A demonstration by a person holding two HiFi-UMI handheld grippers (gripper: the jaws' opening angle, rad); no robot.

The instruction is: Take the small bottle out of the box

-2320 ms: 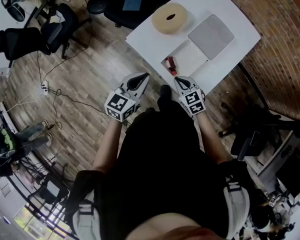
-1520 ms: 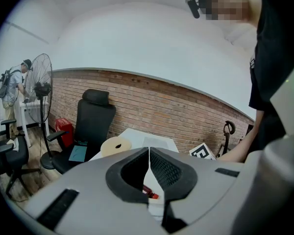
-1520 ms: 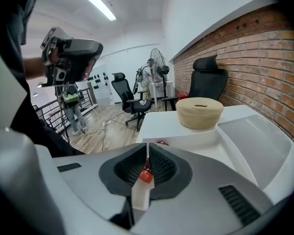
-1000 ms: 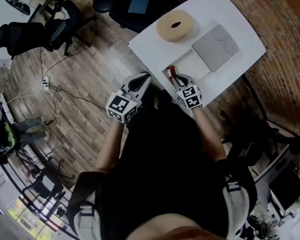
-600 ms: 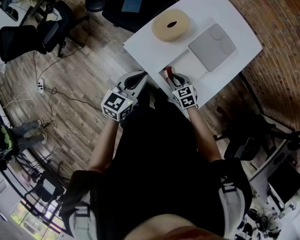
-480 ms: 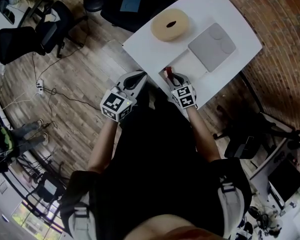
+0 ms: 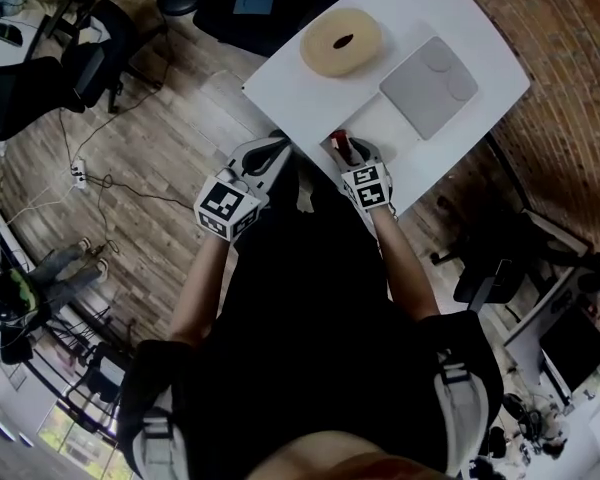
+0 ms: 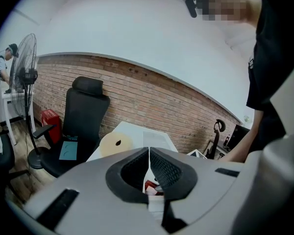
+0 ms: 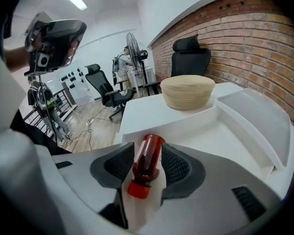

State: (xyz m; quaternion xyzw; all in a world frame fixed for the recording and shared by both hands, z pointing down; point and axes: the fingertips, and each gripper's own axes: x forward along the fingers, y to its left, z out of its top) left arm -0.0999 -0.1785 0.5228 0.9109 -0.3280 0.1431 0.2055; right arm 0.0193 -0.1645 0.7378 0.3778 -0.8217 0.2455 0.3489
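Your right gripper (image 9: 148,153) has its jaws opening, with the small red bottle (image 9: 146,161) lying between them, cap toward you. The bottle rests in the white box (image 9: 220,136), close along its left wall; open box floor stretches right. Your left gripper (image 8: 149,153), jaws together on nothing, hangs beside the table (image 7: 290,83) edge.

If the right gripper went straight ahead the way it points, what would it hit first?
The small red bottle: it lies in the white box, already between the opening jaws of the right gripper, cap toward the gripper. Beyond it, probably the box's far wall.
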